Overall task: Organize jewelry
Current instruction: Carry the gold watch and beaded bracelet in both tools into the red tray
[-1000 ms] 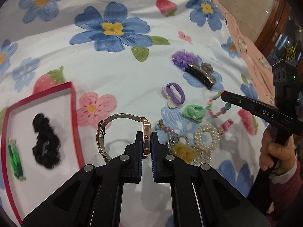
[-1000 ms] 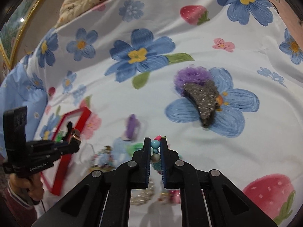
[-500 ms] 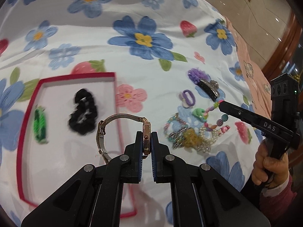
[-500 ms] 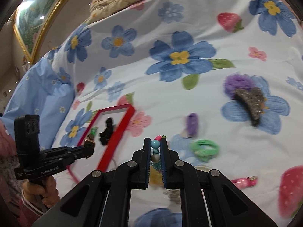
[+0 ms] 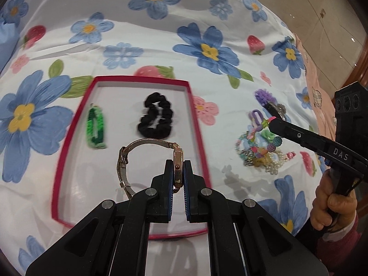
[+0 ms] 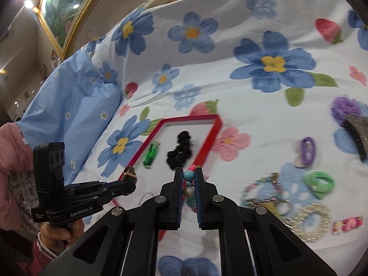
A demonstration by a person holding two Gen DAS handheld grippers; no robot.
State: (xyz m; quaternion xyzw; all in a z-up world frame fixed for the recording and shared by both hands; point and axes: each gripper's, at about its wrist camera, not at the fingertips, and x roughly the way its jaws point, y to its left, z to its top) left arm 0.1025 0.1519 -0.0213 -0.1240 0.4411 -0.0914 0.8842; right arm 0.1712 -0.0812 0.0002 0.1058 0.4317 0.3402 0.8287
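Observation:
My left gripper [image 5: 177,168] is shut on a rose-gold wristwatch [image 5: 138,161] and holds it above the red-rimmed tray [image 5: 197,124]. A black scrunchie [image 5: 156,117] and a green braided band [image 5: 96,126] lie in the tray. My right gripper [image 6: 189,177] is shut on a colourful bead bracelet [image 6: 189,179], which hangs from it above the jewelry pile [image 5: 260,151]. The left gripper also shows in the right wrist view [image 6: 130,176], with the tray [image 6: 207,145] ahead of it.
On the flowered bedspread right of the tray lie a purple scrunchie [image 6: 345,108], a dark hair claw [image 6: 358,135], a purple ring-shaped tie [image 6: 308,149], a green tie [image 6: 319,181] and a pearl bracelet [image 6: 312,220]. A blue pillow [image 6: 69,105] lies at the left.
My left gripper has carried the watch left, from beside the pile to above the tray. My right gripper has lifted the bead bracelet and swung left toward the tray.

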